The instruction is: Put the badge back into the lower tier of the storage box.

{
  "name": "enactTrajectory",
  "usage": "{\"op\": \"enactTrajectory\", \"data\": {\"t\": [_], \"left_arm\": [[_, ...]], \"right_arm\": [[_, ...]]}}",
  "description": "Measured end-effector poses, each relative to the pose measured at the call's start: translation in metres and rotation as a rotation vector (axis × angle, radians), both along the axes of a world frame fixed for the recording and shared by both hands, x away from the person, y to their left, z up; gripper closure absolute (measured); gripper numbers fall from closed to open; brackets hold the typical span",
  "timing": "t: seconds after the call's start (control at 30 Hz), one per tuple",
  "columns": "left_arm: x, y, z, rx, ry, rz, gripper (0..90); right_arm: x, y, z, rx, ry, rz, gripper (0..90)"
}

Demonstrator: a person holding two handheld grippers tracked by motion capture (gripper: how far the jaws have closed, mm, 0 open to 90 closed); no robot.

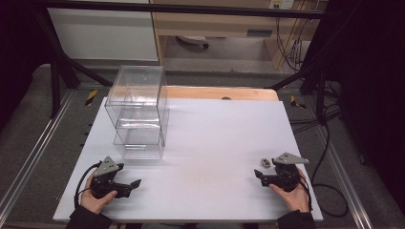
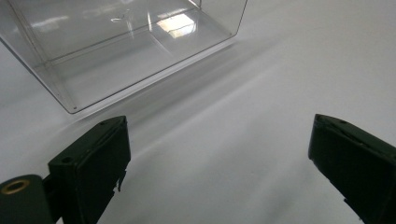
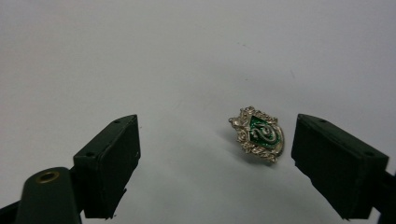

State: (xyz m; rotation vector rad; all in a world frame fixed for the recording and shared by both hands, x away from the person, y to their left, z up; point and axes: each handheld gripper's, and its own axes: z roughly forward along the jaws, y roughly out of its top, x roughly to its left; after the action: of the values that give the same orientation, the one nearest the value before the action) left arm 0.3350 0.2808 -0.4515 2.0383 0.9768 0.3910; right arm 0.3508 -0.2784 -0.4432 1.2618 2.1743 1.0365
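High view: we hold both claws low at the near edge of the white worktop. The left claw is released and carries nothing; the right claw is likewise released. A small badge lies just beyond the right claw. The clear stacked drawer box stands at far left, well apart from the badge.

Left gripper view: jaws spread over bare worktop, the near corner of the drawer box ahead.

Right gripper view: the badge, silver with green enamel, lies flat between the spread jaws, close to the right one. As we judge it, the pickup comes next. We should shift right to centre it, drop the jaw tips to the surface, and close slowly on its edges; it is thin and may skid.
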Motion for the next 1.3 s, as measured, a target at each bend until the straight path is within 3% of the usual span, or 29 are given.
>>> {"op": "enactTrajectory", "data": {"t": [0.17, 0.5, 0.8, 1.3], "left_arm": [[0.000, 0.001, 0.000, -0.001, 0.001, 0.004, 5.1], [0.001, 0.000, 0.000, 0.000, 0.002, 0.005, 5.4], [0.001, 0.001, -0.001, 0.002, 0.003, 0.005, 5.6], [0.000, 0.001, -0.001, 0.002, 0.001, 0.001, 5.9]], "right_arm": [[0.005, -0.004, 0.001, 0.008, -0.013, -0.030, 20.9], [0.015, -0.004, -0.002, -0.043, -0.014, -0.049, 31.7], [0.023, -0.001, -0.004, -0.080, -0.009, -0.034, 44.1], [0.025, 0.001, -0.010, -0.148, -0.001, -0.021, 57.5]]}}
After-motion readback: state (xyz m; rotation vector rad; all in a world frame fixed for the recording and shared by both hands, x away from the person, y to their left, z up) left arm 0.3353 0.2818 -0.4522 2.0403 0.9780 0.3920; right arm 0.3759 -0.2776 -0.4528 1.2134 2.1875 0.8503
